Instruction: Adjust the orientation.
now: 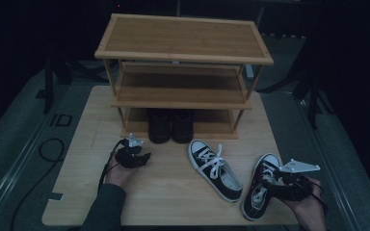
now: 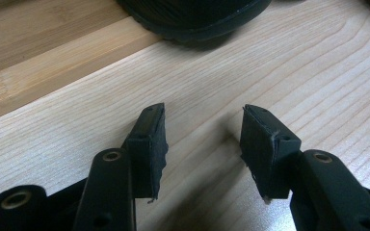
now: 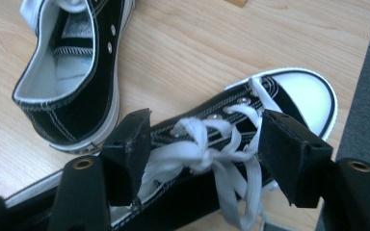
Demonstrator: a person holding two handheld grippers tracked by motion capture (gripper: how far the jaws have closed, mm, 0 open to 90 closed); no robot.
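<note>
Straddling the laced sneaker (image 3: 250,125) with parted jaws, the right tool (image 3: 204,144) grips nothing; the left tool (image 2: 203,139) rests open.

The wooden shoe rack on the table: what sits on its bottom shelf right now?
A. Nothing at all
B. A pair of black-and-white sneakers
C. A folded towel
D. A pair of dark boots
D: in the high view a pair of dark boots stands side by side on the lowest shelf of the shoe rack, while the two black-and-white sneakers lie out on the table in front of it.
</note>
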